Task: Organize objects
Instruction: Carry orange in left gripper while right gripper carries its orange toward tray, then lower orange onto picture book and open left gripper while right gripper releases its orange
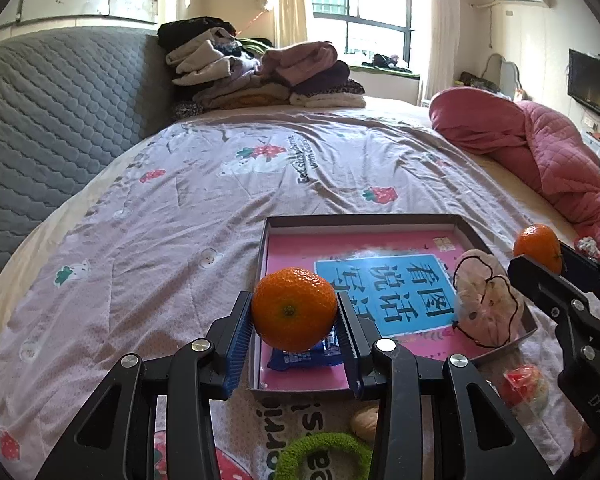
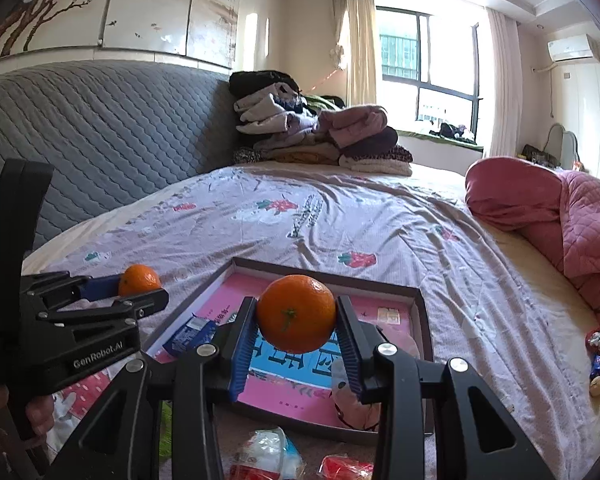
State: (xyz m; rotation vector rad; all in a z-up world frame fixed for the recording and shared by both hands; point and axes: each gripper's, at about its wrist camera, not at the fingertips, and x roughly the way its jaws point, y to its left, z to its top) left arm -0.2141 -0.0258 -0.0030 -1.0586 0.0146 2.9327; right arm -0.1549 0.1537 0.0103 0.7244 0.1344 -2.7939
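The left gripper (image 1: pixel 294 316) clamps one tangerine (image 1: pixel 294 309), stem scar facing the camera, above the shallow box (image 1: pixel 364 222); the right gripper (image 2: pixel 296 320) clamps another tangerine (image 2: pixel 296 313) likewise.

Two round orange tangerines (image 1: pixel 294 309) (image 2: pixel 296 313), each raised over pink-lined tray (image 1: pixel 364 222)

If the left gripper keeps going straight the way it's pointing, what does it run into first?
Probably the shallow box. The left gripper, shut on a tangerine, aims down over the box's near corner, where a blue snack packet lies. Depth is unclear.
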